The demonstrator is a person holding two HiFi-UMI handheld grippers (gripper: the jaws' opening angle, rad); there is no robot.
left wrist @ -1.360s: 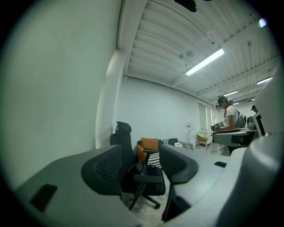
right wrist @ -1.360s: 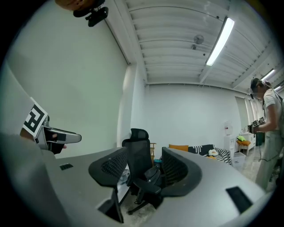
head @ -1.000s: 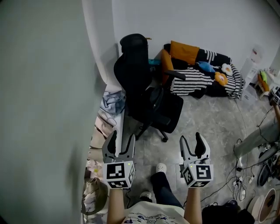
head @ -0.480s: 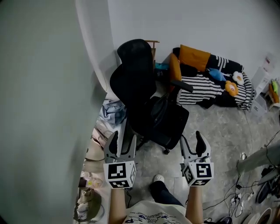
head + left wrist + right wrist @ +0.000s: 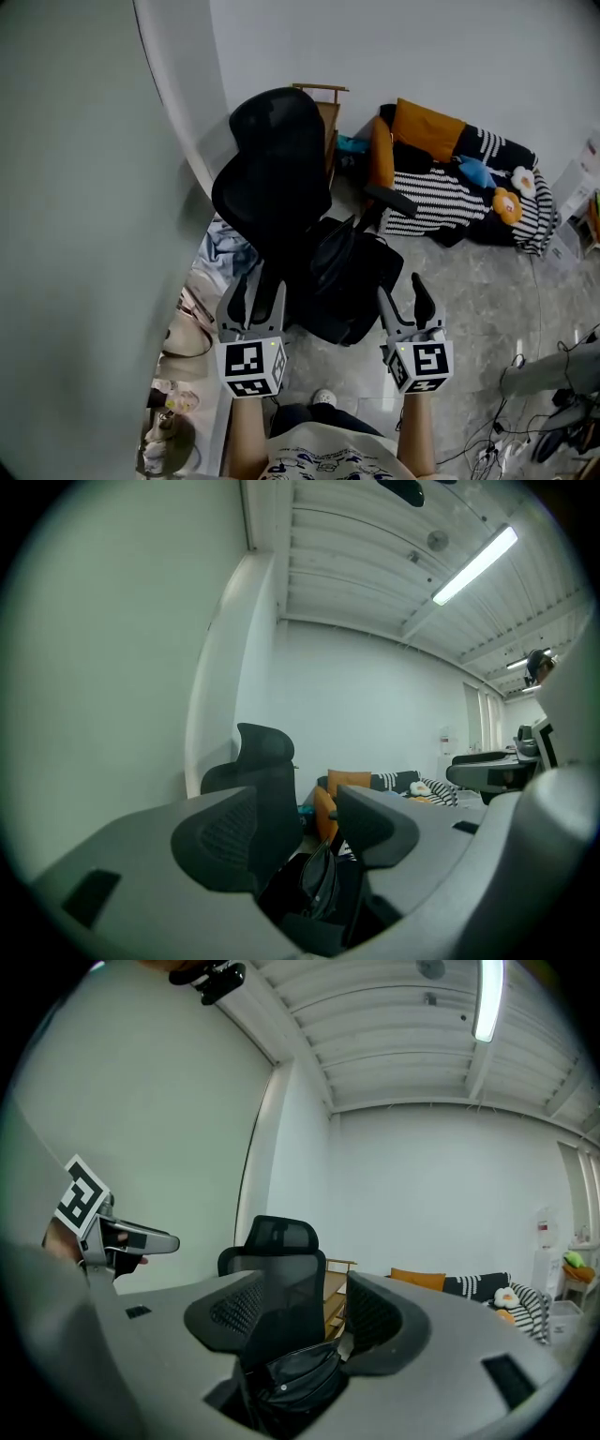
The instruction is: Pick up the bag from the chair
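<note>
A black office chair (image 5: 281, 187) with a tall mesh back stands in the room's corner. A black bag (image 5: 339, 262) lies on its seat. The same bag (image 5: 291, 1377) shows between the jaws in the right gripper view, and the bag (image 5: 319, 883) appears edge-on in the left gripper view. My left gripper (image 5: 251, 295) is open, held near the seat's left front side. My right gripper (image 5: 403, 298) is open too, just off the seat's right front edge. Neither touches the bag.
A wooden shelf (image 5: 328, 103) stands behind the chair. Striped and orange cushions with soft toys (image 5: 450, 169) lie on the floor at the right. Clothes and clutter (image 5: 202, 281) run along the left wall. Cables (image 5: 544, 431) lie at the lower right.
The view has closed in on the chair: it now sits lower and larger in the frame. Both grippers are nearer the seat and stay open.
</note>
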